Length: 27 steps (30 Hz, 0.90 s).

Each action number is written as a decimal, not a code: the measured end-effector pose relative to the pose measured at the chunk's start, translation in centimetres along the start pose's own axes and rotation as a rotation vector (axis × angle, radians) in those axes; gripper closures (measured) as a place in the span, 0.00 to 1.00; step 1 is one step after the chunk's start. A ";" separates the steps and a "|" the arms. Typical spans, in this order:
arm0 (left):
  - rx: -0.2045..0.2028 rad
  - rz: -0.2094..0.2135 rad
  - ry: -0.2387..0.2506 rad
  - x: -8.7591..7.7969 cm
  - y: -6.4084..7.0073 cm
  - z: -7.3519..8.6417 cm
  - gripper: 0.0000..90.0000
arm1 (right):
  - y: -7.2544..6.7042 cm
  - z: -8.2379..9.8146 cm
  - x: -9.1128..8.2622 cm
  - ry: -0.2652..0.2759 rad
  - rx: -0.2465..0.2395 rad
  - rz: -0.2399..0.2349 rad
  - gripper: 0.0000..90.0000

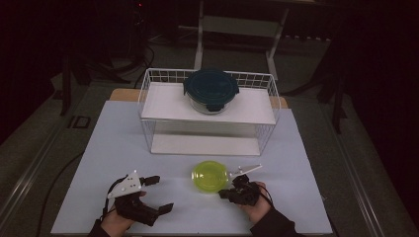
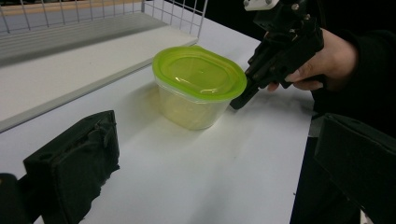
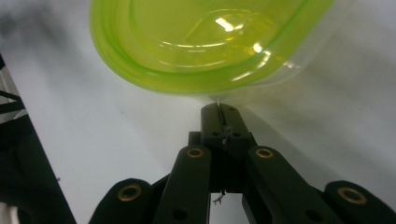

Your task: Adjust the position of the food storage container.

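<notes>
Container with green lid (image 1: 210, 176): on table (image 1: 99, 148) before wire rack (image 1: 148, 89), not yet lifted. Our right gripper (image 1: 225, 193), jaws together, touches its rim. Our left gripper (image 1: 159, 193), jaws apart, waits nearby.

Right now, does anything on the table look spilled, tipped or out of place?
Nothing stands out. The green-lidded tub sits upright and lidded on the table, the dark-lidded bowl upright on the rack. No spill shows.
</notes>
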State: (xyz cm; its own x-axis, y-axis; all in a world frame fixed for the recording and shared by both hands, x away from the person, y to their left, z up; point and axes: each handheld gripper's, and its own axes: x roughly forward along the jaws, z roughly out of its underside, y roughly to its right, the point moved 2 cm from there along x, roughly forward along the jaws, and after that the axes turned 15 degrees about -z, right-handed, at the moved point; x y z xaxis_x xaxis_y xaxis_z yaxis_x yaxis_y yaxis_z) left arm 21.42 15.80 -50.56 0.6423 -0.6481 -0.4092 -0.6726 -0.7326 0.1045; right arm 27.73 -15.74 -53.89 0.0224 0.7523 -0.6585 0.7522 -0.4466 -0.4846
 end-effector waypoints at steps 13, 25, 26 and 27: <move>-0.003 0.002 0.001 0.0 0.0 0.0 0.00 | 2.3 -1.2 -1.4 0.062 0.051 0.077 1.00; -0.008 0.005 0.003 0.0 0.0 0.0 0.00 | 1.5 -2.1 0.4 0.043 0.037 0.048 1.00; -0.011 0.007 0.005 0.0 -0.1 0.0 0.00 | 1.5 -2.2 0.5 0.041 0.035 0.047 1.00; -0.013 0.008 0.005 0.0 -0.1 0.0 0.00 | 1.4 -2.3 0.7 0.041 0.036 0.045 1.00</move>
State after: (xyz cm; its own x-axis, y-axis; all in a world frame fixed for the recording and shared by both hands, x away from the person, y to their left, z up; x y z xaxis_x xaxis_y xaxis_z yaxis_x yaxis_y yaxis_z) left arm 21.45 15.87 -50.51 0.6389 -0.6551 -0.4034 -0.6729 -0.7300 0.1199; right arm 30.36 -14.69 -53.71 0.0829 0.7500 -0.6563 0.7256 -0.4968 -0.4761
